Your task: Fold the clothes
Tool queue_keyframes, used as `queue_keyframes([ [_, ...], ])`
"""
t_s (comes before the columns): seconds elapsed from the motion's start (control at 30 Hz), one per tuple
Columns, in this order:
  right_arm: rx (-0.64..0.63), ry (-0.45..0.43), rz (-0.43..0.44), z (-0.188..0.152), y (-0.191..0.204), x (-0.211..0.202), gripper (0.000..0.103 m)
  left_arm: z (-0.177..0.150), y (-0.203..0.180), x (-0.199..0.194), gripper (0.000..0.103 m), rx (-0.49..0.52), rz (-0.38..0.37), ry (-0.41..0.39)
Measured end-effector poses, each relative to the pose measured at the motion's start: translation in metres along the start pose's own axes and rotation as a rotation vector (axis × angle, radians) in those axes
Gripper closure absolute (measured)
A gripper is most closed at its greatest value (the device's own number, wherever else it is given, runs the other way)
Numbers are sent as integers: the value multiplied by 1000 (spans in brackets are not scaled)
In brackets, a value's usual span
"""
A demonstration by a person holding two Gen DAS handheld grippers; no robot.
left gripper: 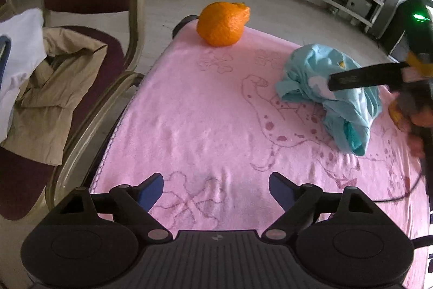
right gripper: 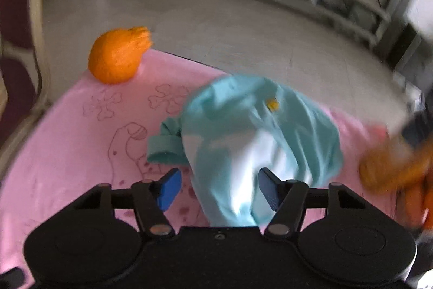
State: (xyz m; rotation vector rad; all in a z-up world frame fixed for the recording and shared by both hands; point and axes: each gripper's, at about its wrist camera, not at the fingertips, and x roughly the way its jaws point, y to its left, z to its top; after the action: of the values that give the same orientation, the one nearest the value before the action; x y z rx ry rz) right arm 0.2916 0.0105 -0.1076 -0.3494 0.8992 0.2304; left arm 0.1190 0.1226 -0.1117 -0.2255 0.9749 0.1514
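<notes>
Between the right gripper's (right gripper: 219, 190) spread fingers lies the crumpled teal garment (right gripper: 243, 132), unpinched; the left gripper (left gripper: 216, 190) gapes over bare pink blanket (left gripper: 189, 126).

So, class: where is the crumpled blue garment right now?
The blue garment lies on the right side of the pink blanket in the left wrist view, nearer than the orange bundle, between the right tool's fingers.

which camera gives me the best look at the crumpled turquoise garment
The left wrist view: the turquoise garment is sharp and lies whole on the pink blanket, though a finger of the right gripper crosses it. The right wrist view shows it closer but motion-blurred, partly behind that gripper.
</notes>
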Motion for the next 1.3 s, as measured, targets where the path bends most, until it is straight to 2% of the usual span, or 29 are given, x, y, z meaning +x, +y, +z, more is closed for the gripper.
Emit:
queue_keyframes([
  [0.07,-114,1,-36,9,22,13,40,-1,6,2,18,-11,-11,1],
  [0.13,-194,46,-83,16,37,33,41,-3,12,3,18,-14,-14,7],
  [0.17,-222,86,-111,18,41,45,46,-4,14,4,18,-14,-13,10],
  [0.2,-240,126,-143,19,43,55,66,-5,17,4,18,-14,-12,11],
  [0.23,-244,162,-165,19,43,63,93,-7,20,3,19,-15,-11,12],
  [0.27,-219,179,-162,20,39,63,101,-8,23,2,19,-17,-12,11],
  [0.37,-69,170,-97,31,20,44,101,-8,28,-8,21,-31,-23,-7],
  [0.43,82,113,-1,49,1,12,101,-7,29,-21,21,-36,-33,-33],
  [0.5,219,18,103,69,-21,-32,101,-6,29,-38,21,-38,-41,-69],
  [0.7,536,-431,374,80,-108,-225,101,-5,29,-110,17,-41,-69,-226],
  [0.8,592,-609,395,15,-143,-301,101,-13,22,-136,10,-26,-102,-275],
  [0.87,626,-652,363,-44,-163,-323,100,-24,12,-143,9,9,-109,-258],
  [0.9,632,-636,328,-74,-169,-323,99,-33,6,-143,7,34,-109,-232],
  [0.97,631,-515,269,-134,-172,-302,94,-49,-6,-142,6,82,-108,-180],
  [1.03,686,-349,229,-192,-174,-272,82,-68,-15,-133,6,115,-107,-108],
  [1.13,827,-135,213,-276,-176,-235,79,-93,-25,-117,7,145,-109,2],
  [1.2,881,-72,216,-317,-175,-229,73,-101,-27,-109,9,126,-120,39],
  [1.3,897,-63,225,-345,-163,-231,59,-102,-31,-106,9,81,-119,55],
])
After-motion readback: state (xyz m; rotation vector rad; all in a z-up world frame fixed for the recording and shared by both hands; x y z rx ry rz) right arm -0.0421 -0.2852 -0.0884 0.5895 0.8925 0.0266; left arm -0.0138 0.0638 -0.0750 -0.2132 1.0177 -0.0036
